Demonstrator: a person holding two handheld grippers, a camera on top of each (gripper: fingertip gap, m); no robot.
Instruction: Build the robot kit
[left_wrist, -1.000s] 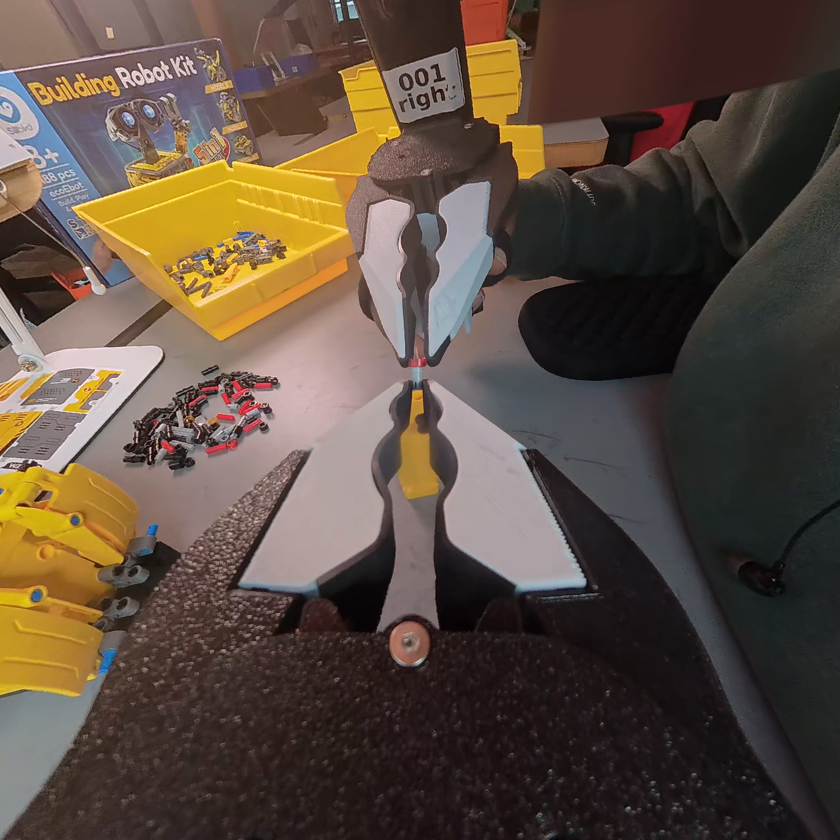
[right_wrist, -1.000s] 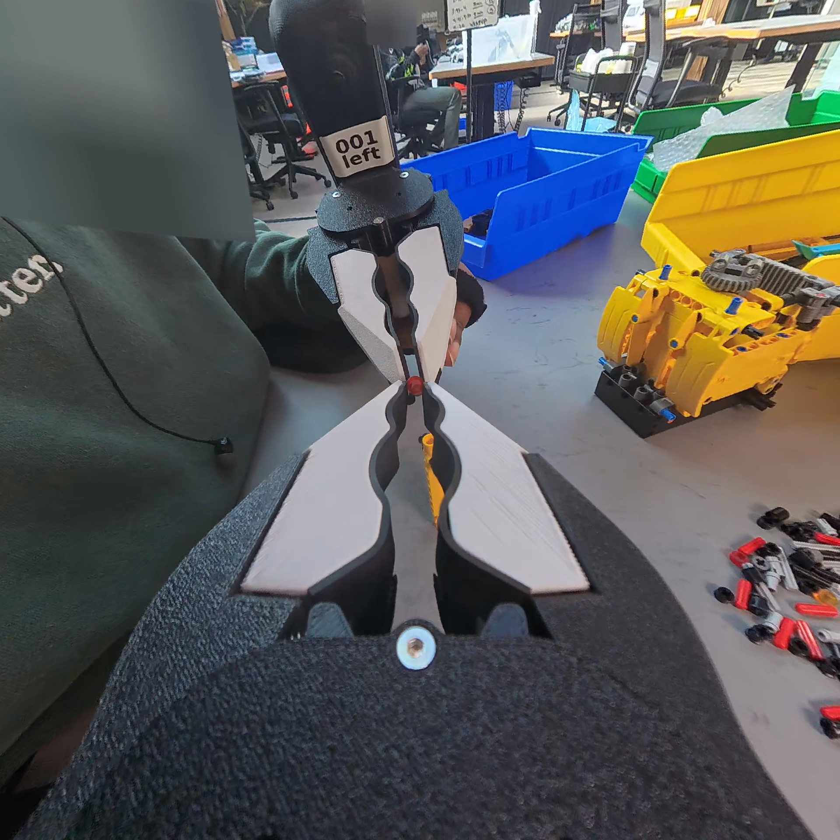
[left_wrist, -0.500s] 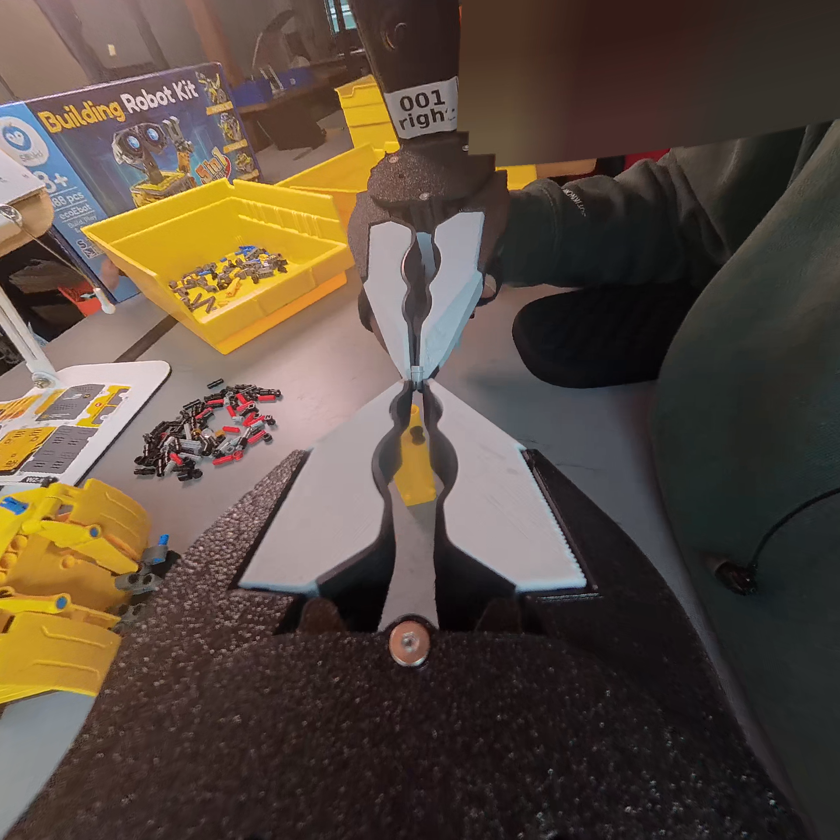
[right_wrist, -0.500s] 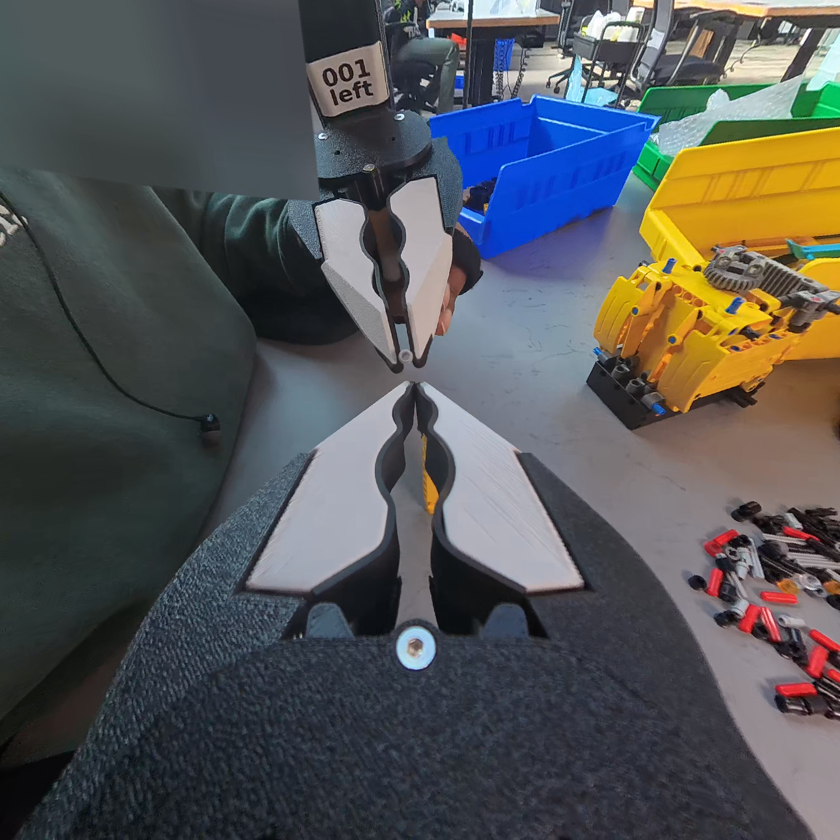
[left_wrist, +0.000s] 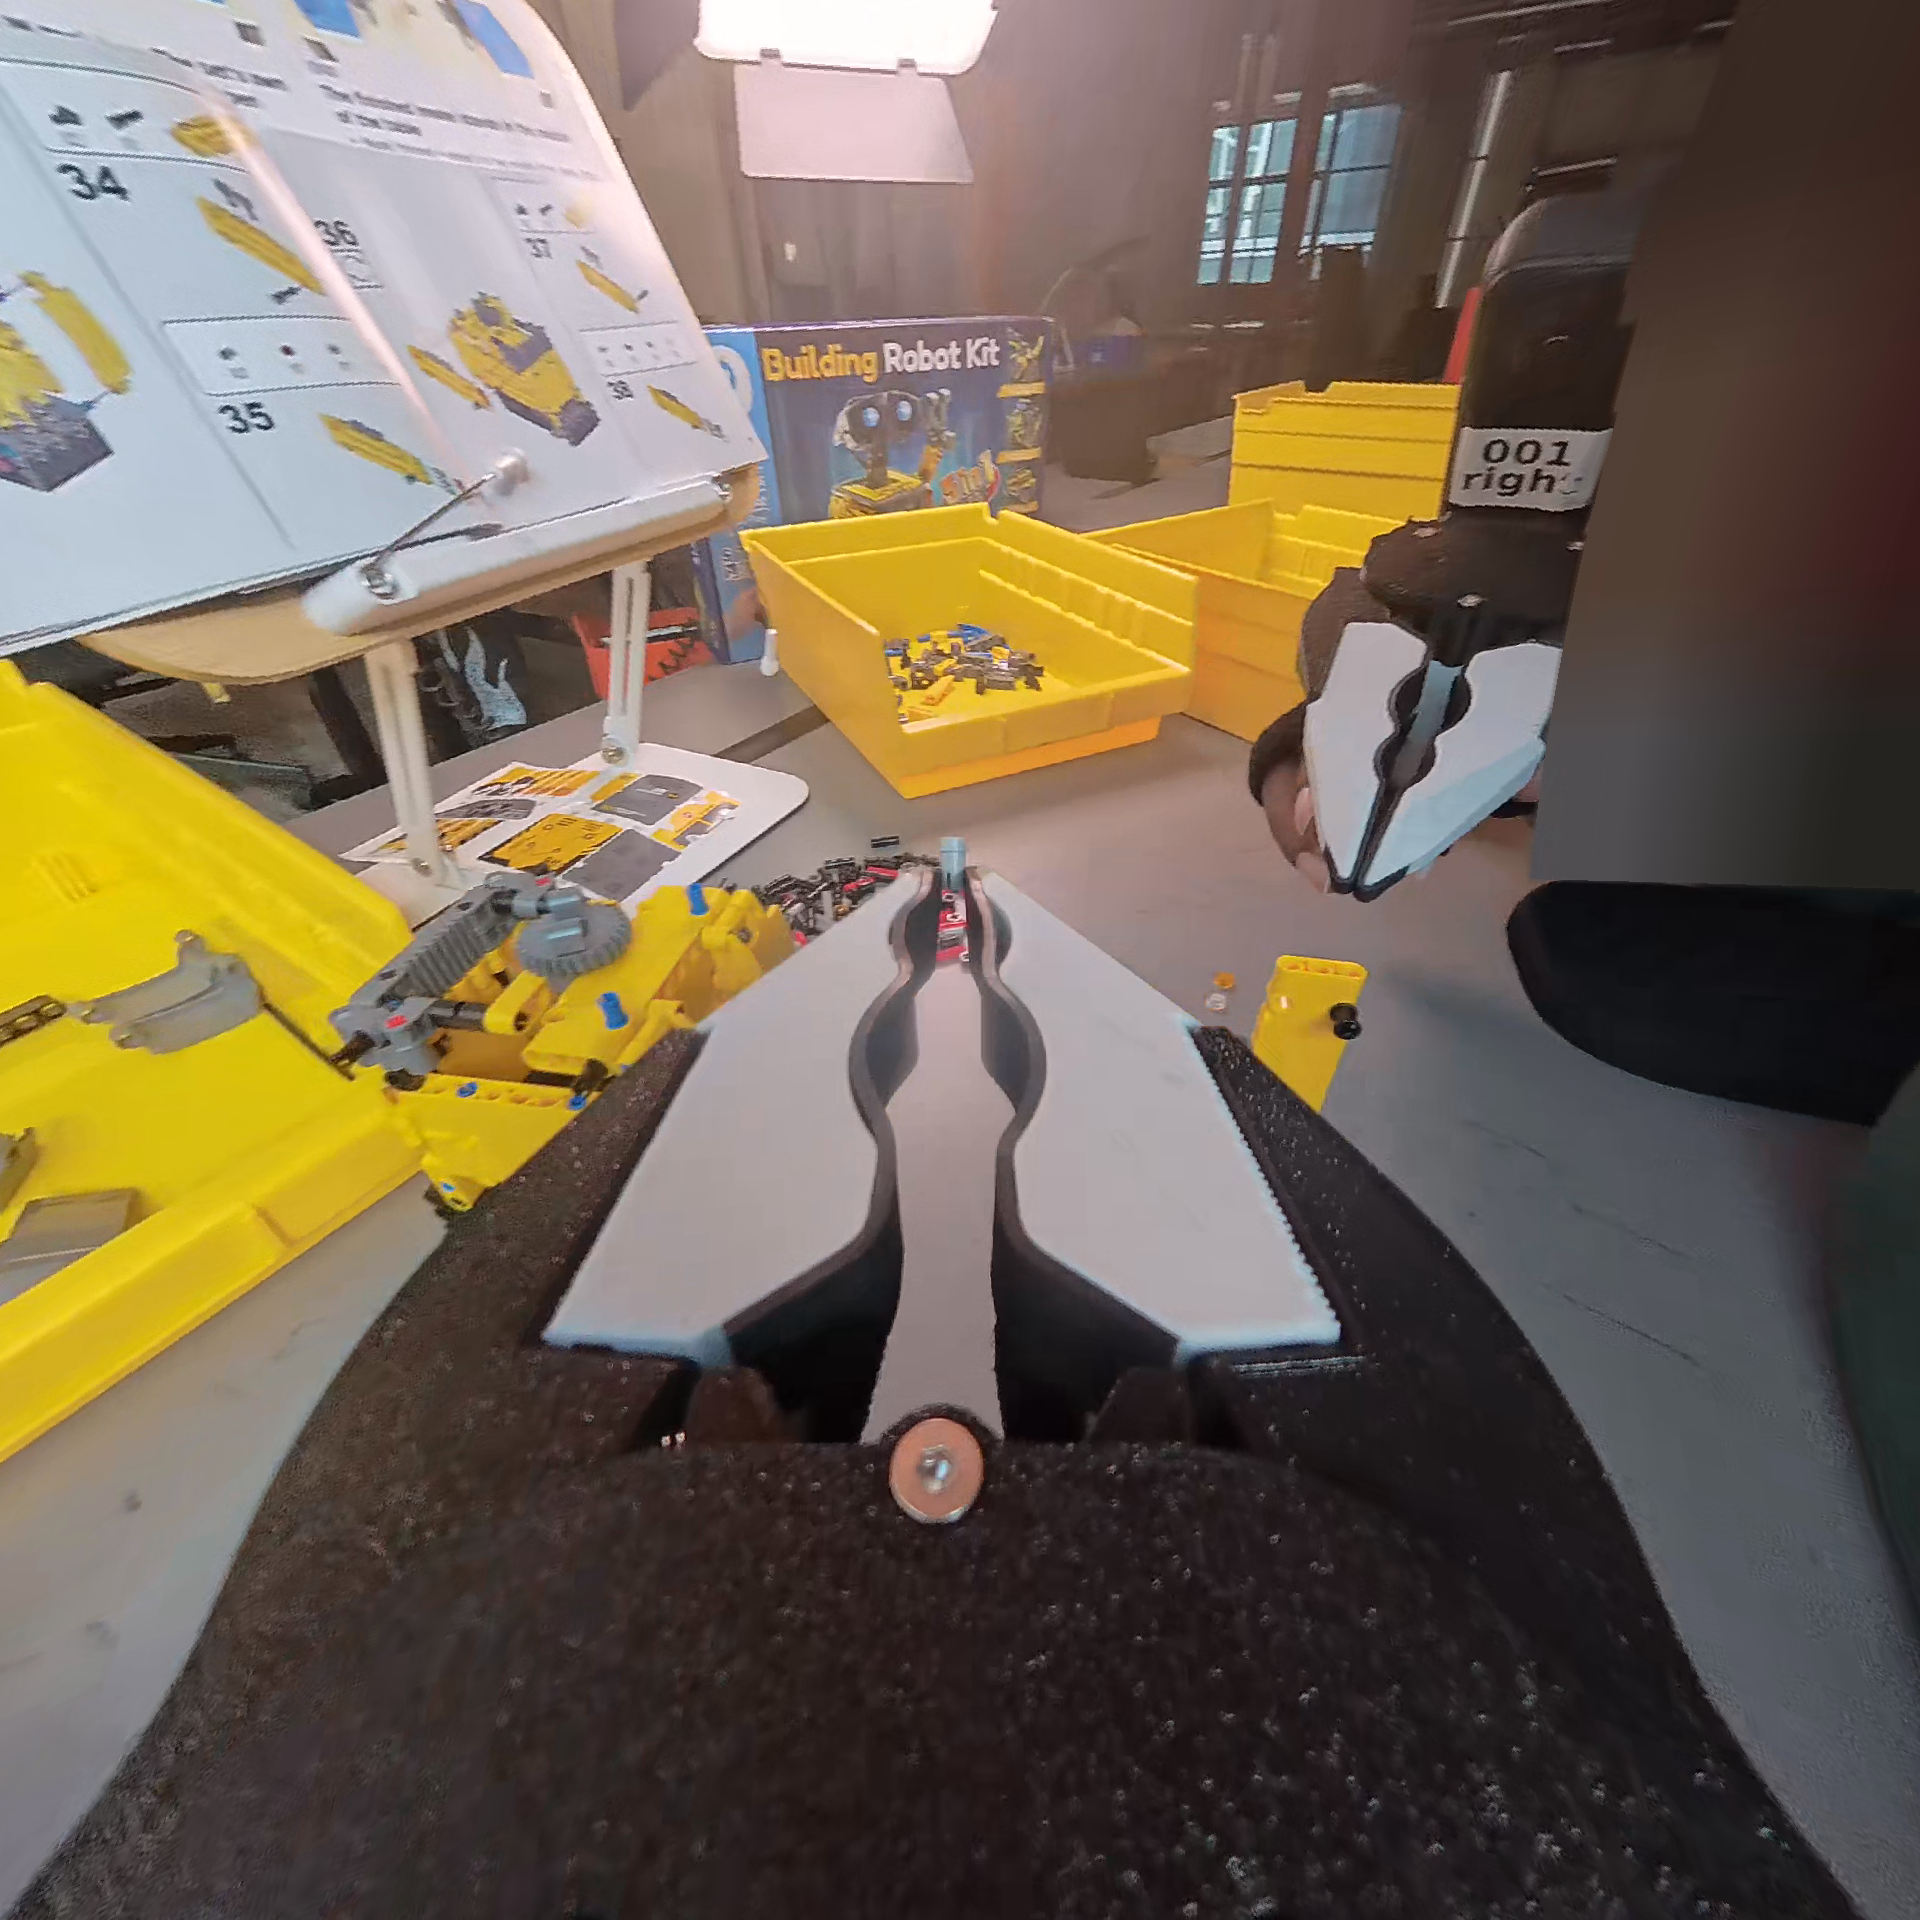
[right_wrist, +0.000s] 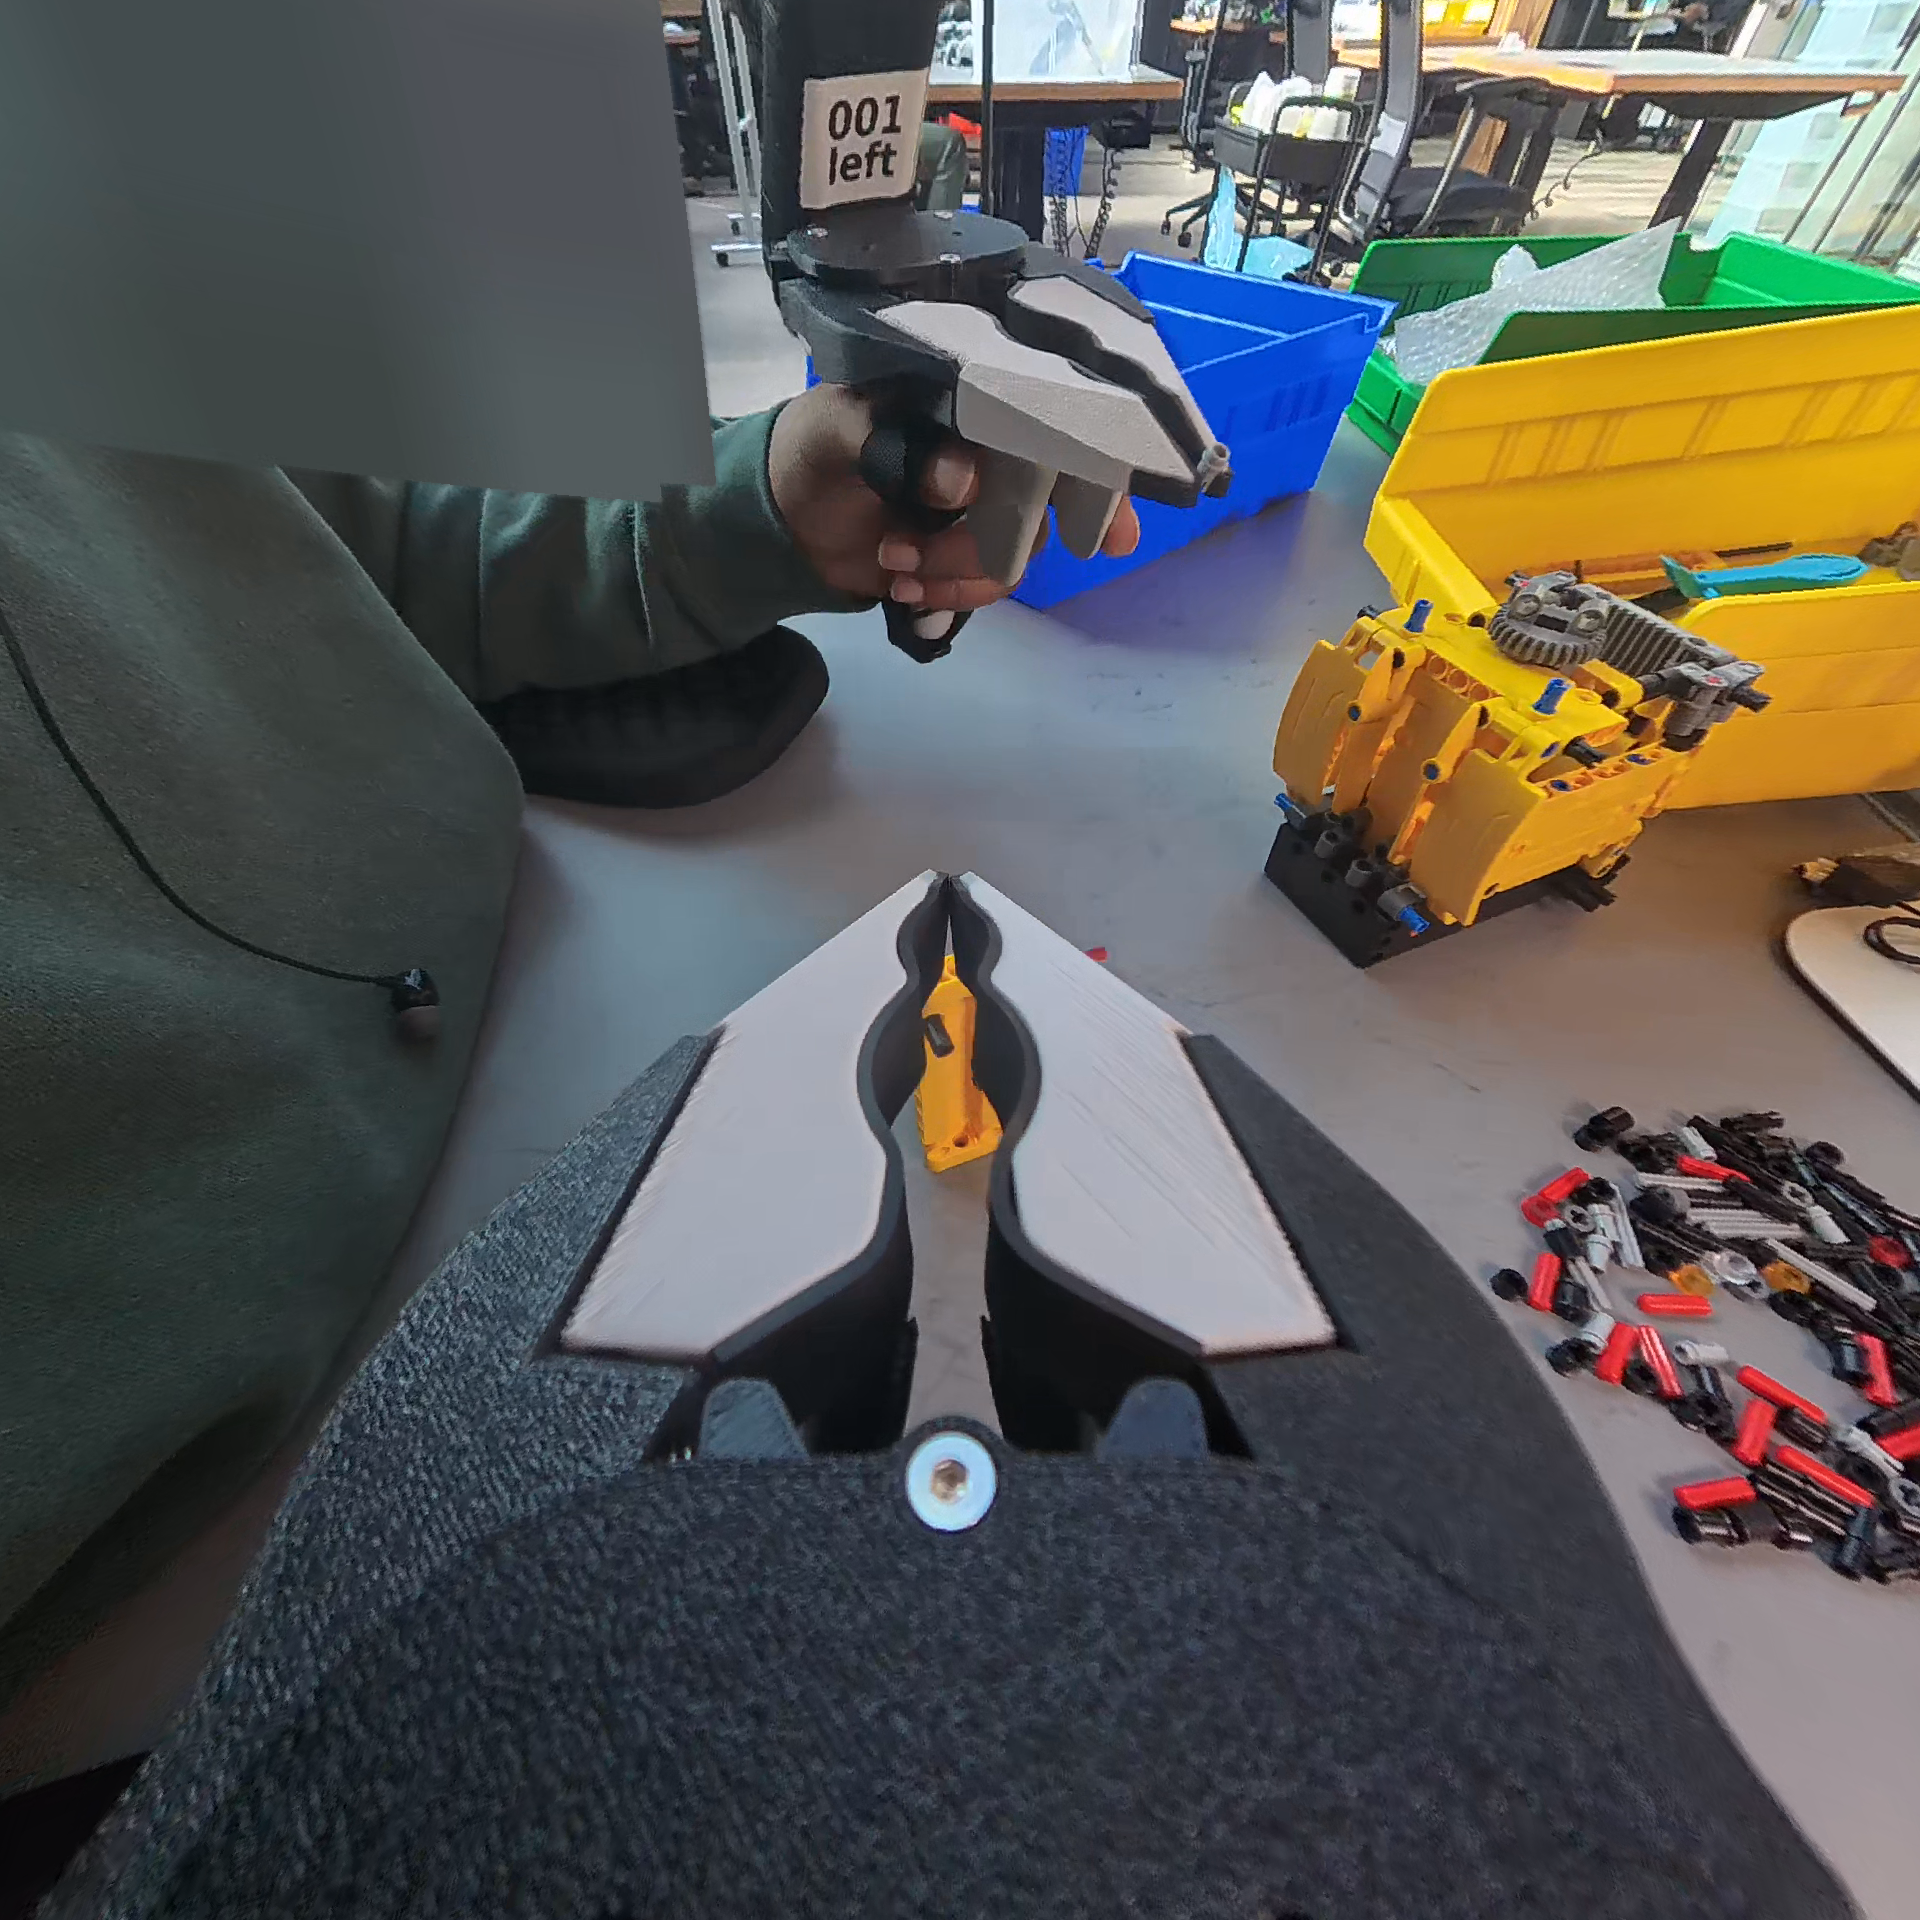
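In the left wrist view, we are pinching a small grey pin (left_wrist: 953, 860) in the very tips of the left gripper (left_wrist: 951, 896), jaws clenched on it, just right of the yellow model (left_wrist: 582, 997) and over the heap of loose parts (left_wrist: 831, 885) beyond it. So little of the pin is caught that we judge an even squeeze and a slow wrist are wanted. The right gripper (left_wrist: 1351, 888) is hanging farther right of the model, tips pressed together on nothing we can see, above a short yellow beam (left_wrist: 1304, 1023) lying on the table (left_wrist: 1507, 1195). In the right wrist view, our right gripper (right_wrist: 948, 883) is showing its jaws closed and empty, the beam (right_wrist: 951, 1081) visible through the gap beneath them, well left of the model (right_wrist: 1455, 790). The left gripper (right_wrist: 1210, 468) is hovering above and left of the model, pin (right_wrist: 1210, 457) at its tip. Bare table is lying open left of the model; loose parts (right_wrist: 1745, 1299) are crowding its near side.
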